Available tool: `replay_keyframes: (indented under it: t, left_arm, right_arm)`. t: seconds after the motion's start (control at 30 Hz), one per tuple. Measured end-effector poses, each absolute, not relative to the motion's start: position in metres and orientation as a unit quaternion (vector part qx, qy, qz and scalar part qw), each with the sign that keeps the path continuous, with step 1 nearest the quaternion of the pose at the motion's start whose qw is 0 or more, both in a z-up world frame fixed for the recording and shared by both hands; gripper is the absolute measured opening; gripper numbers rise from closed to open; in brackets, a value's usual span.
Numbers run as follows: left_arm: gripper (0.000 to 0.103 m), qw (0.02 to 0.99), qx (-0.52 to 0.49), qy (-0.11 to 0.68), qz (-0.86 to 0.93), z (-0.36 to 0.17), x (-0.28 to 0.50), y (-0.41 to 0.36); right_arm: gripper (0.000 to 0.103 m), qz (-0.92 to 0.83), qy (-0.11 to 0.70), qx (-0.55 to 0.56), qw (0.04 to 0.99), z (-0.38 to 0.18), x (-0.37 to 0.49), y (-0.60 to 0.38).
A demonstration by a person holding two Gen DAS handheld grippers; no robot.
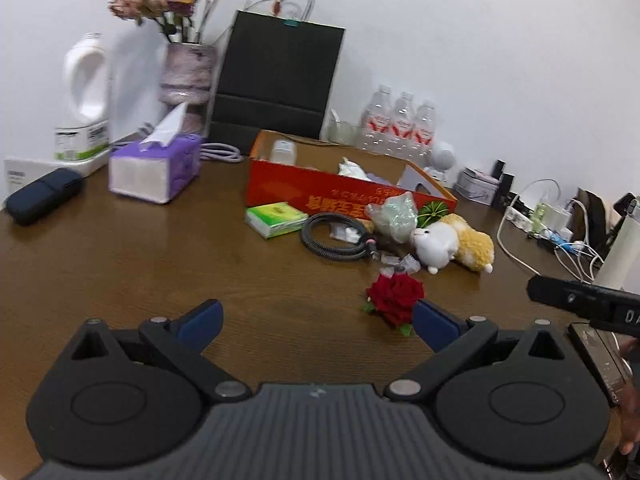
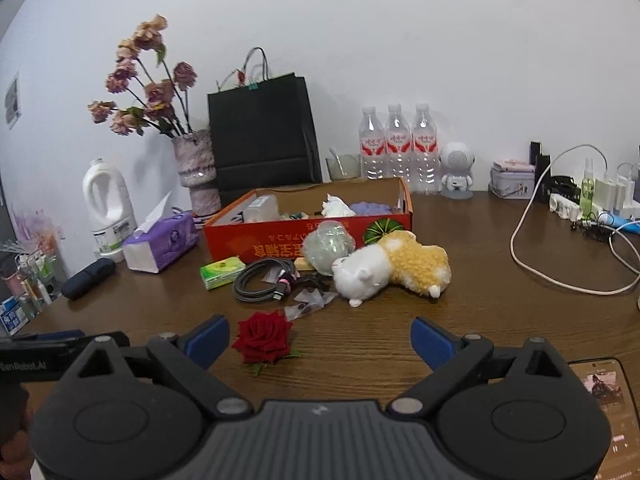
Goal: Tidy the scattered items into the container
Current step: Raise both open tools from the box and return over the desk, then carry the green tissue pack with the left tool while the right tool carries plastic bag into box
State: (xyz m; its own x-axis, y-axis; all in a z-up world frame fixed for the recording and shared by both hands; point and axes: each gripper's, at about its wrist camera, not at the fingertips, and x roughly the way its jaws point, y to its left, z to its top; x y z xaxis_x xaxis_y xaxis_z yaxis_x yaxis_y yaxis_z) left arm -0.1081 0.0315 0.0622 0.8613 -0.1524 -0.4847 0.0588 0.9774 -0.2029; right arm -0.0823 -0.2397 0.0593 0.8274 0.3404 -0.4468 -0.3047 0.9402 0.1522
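Both grippers hang above the brown desk with nothing between the fingers. The left gripper has its blue pads spread wide, and the right gripper is spread wide in the same way.

The orange box stands in the middle of the desk, in front of a black paper bag. The right wrist view looks more into the box: a clear plastic jar, a white crumpled thing and a purple cloth lie inside. In the left wrist view only the jar and the white thing are easy to see there.

In front of the box lie the scattered things: a green packet, a coiled dark cable, a ball of clear wrap that leans against the box wall, and a white and yellow plush toy on its side. Small clear wrappers lie just before the cable. The red rose lies nearest to the grippers; in the left view it is just beside the right pad, in the right view just beside the left pad.

Only the right view shows a phone with a lit screen at the right edge. The left view shows the purple tissue box and the white jug closer, and the right gripper comes in as a dark bar at its right border.
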Motion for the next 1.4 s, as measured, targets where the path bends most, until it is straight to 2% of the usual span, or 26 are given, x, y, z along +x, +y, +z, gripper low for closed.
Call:
replay_keyframes:
  t: [0.17, 0.4, 0.57, 0.63, 0.77, 0.87, 0.9, 0.93, 1.03, 1.1, 1.2, 1.3, 1.4]
  left_arm:
    - [0.103, 0.971, -0.025, 0.227, -0.069, 0.070, -0.054, 0.032]
    - [0.103, 0.953, 0.072, 0.265, -0.124, 0.052, 0.055, 0.057]
    - [0.103, 0.934, 0.072, 0.298, -0.184, 0.032, 0.113, 0.067]
    - [0.098, 0.929, 0.078, 0.308, -0.189, 0.023, 0.128, 0.067]
    - [0.089, 0.913, 0.044, 0.351, -0.203, 0.010, 0.149, 0.075]
    - [0.074, 0.910, 0.002, 0.356, -0.212, 0.008, 0.151, 0.087]
    - [0.061, 0.910, -0.006, 0.357, -0.212, 0.009, 0.151, 0.090]
    - [0.055, 0.911, -0.010, 0.357, -0.208, 0.009, 0.150, 0.092]
    - [0.046, 0.910, -0.010, 0.358, -0.207, 0.012, 0.145, 0.091]
    - [0.045, 0.913, -0.011, 0.358, -0.194, 0.014, 0.138, 0.089]
    - [0.044, 0.927, -0.022, 0.348, -0.140, 0.016, 0.113, 0.088]
    - [0.044, 0.945, -0.038, 0.314, -0.086, 0.021, 0.074, 0.083]
    - [0.044, 0.958, -0.101, 0.261, -0.061, 0.038, 0.022, 0.081]
  right_arm:
    - [0.094, 0.173, 0.250, 0.027, 0.952, 0.060, -0.045, -0.228]
    - [0.089, 0.174, 0.254, 0.003, 0.951, 0.064, 0.027, -0.202]
    - [0.088, 0.164, 0.259, -0.006, 0.952, 0.056, 0.087, -0.181]
    - [0.083, 0.163, 0.273, -0.004, 0.948, 0.050, 0.111, -0.174]
    - [0.082, 0.167, 0.294, 0.003, 0.941, 0.037, 0.140, -0.164]
    - [0.076, 0.170, 0.305, -0.001, 0.937, 0.026, 0.149, -0.159]
    - [0.070, 0.171, 0.308, 0.000, 0.936, 0.024, 0.150, -0.158]
    - [0.060, 0.173, 0.311, -0.001, 0.934, 0.021, 0.151, -0.158]
    - [0.039, 0.164, 0.318, -0.008, 0.934, 0.018, 0.152, -0.156]
    - [0.034, 0.161, 0.315, -0.003, 0.935, 0.021, 0.150, -0.157]
    - [0.031, 0.162, 0.291, 0.008, 0.943, 0.033, 0.137, -0.162]
    - [0.031, 0.161, 0.265, 0.013, 0.951, 0.050, 0.119, -0.167]
    - [0.031, 0.165, 0.235, 0.007, 0.958, 0.068, 0.089, -0.171]
